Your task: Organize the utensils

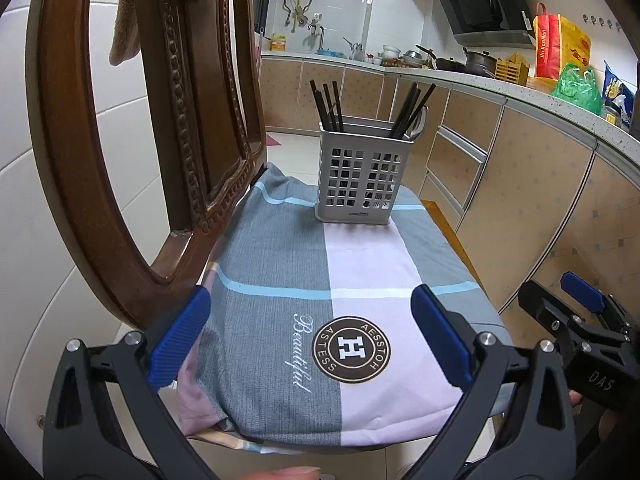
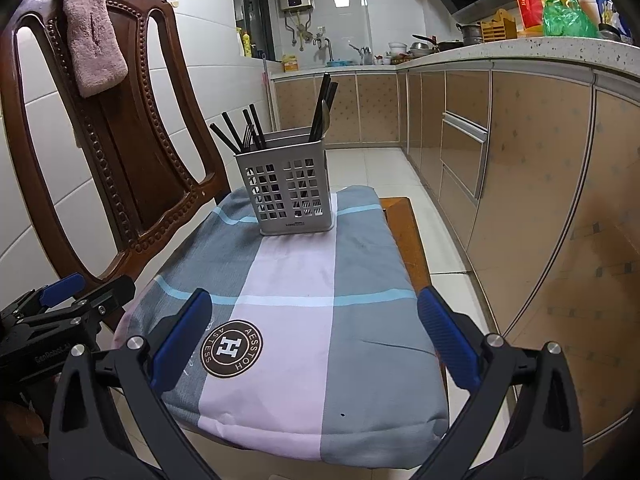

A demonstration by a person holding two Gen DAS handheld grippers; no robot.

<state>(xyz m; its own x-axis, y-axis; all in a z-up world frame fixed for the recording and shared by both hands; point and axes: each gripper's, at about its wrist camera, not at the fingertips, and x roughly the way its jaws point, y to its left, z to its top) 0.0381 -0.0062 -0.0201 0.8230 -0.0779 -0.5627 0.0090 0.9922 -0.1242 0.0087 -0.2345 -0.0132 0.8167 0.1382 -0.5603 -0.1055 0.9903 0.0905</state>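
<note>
A grey perforated utensil holder (image 1: 362, 172) (image 2: 289, 192) stands upright at the far end of a cushion on a chair seat. Black chopsticks (image 1: 329, 106) (image 2: 236, 132) lean in its left compartment and more black utensils (image 1: 412, 110) (image 2: 324, 106) in its right one; a fork head shows in the right wrist view among the left group. My left gripper (image 1: 310, 342) is open and empty above the cushion's near end. My right gripper (image 2: 316, 340) is open and empty beside it, and also shows in the left wrist view (image 1: 576, 312).
The cushion (image 1: 360, 280) (image 2: 304, 288) is checked grey and pink with a round brown logo. A carved wooden chair back (image 1: 120, 140) (image 2: 120, 140) with a pink towel (image 2: 94, 32) rises on the left. Kitchen cabinets (image 2: 520, 184) and a cluttered counter (image 1: 520, 92) run along the right.
</note>
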